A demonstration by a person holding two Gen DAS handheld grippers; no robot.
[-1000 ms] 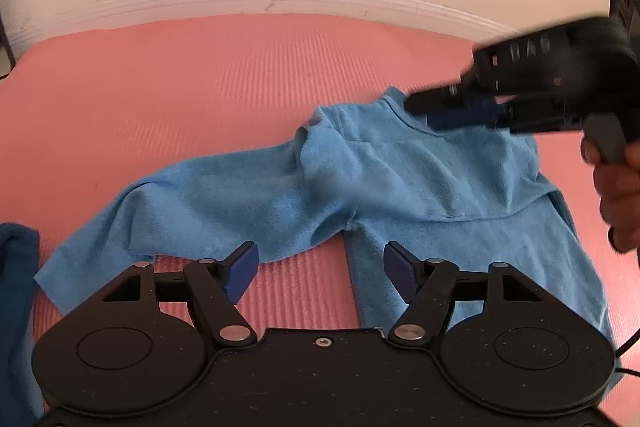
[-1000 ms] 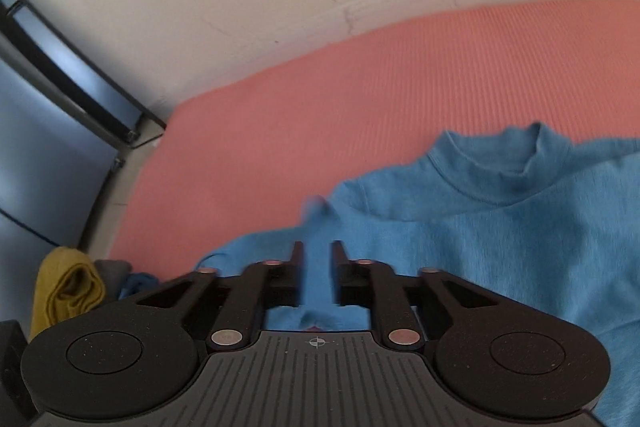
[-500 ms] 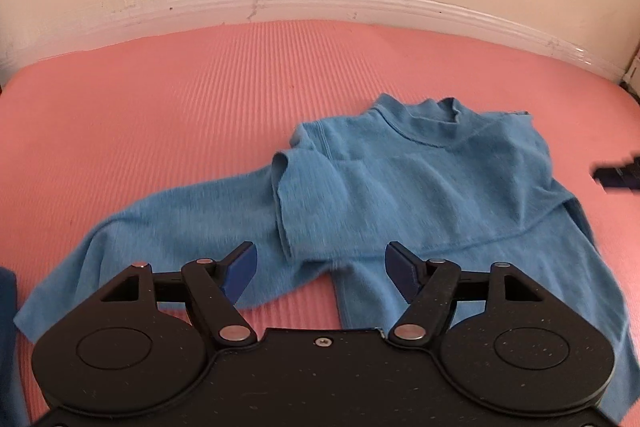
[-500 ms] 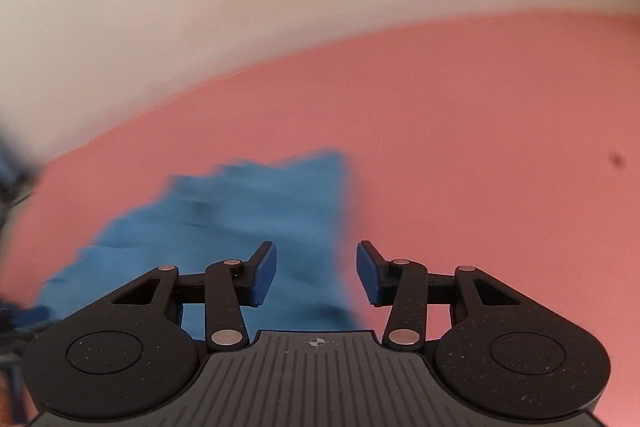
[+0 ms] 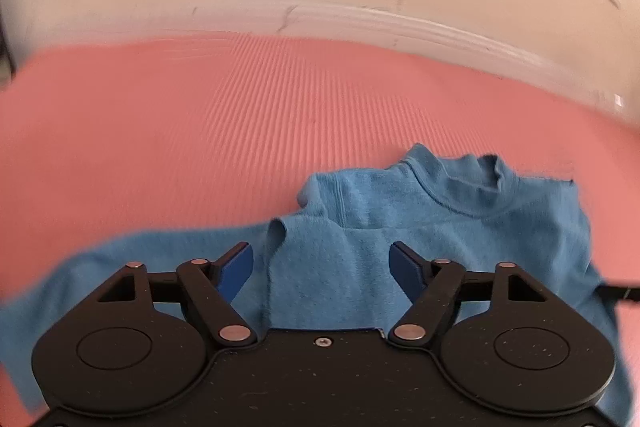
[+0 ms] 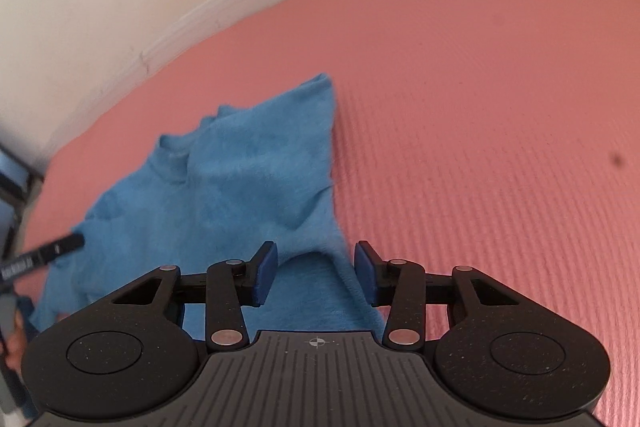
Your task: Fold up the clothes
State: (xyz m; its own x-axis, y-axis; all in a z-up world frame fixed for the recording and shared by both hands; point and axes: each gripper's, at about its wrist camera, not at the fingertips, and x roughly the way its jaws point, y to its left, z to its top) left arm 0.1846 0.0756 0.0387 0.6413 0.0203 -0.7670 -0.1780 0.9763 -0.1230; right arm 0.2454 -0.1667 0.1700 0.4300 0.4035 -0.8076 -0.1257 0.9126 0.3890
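Pink ribbed mat (image 6: pixel 480 107) everywhere. Right gripper (image 6: pixel 316 273) has its jaws closing around the blue sweater (image 6: pixel 240 179) edge, nothing pinched yet; it should probably bite deeper first. Left gripper (image 5: pixel 320 267) gapes wide over the body, empty. Collar sits at 1 o'clock.

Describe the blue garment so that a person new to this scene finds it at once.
Start from the wide pink ribbed mat that runs up to the white wall. On it lies the blue sweater, spread out and rumpled. Only it has a raised ribbed collar.
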